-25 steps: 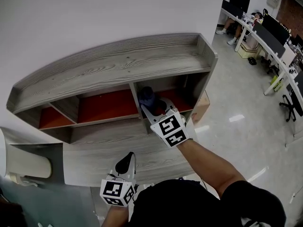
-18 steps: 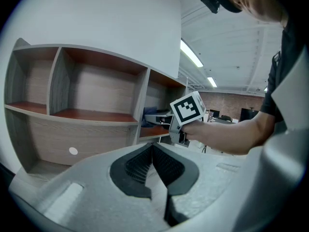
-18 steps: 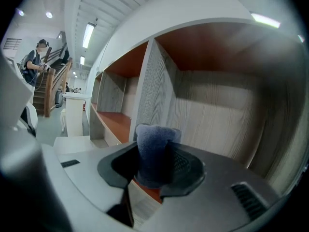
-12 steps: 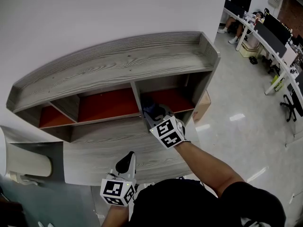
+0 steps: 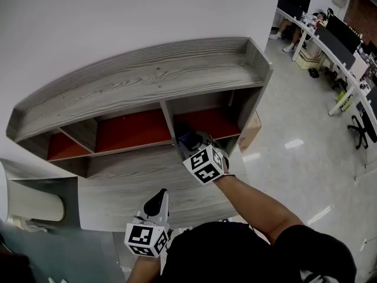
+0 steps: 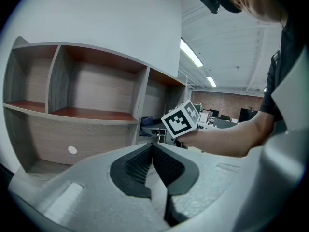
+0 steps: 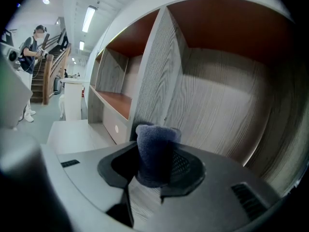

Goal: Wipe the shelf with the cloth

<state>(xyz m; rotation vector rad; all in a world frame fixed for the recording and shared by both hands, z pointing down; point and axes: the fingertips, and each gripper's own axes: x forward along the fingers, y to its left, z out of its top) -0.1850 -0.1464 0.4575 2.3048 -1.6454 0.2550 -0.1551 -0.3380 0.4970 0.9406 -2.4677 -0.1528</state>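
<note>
Down at 7 o'clock of the head view, the left gripper (image 5: 156,205) hangs low, well apart from the work. Its jaws are pressed together on nothing, and its own view shows the ribbed pads meeting with no gap. Across the middle spreads the shelf (image 5: 147,78), grey wood with red-floored bays and a divider (image 5: 169,118) standing at about 12 o'clock. Just right of that, the right gripper (image 5: 191,143) sits at the mouth of the right bay (image 5: 207,122), clamped on the cloth (image 7: 155,151), a dark blue bunched roll. Here's the relation that matters: the roll's long axis runs straight out along the jaws, so it leads the fingers. The bay's red floor lies onward at 1 o'clock, with the divider close at 11. This is plainly the right arm's job, since the left is nowhere near. Now the murky part. The marker cube covers most of the cloth from above, the roll's lower end is buried between the pads, and I can't tell whether its tip is touching the wood.
</note>
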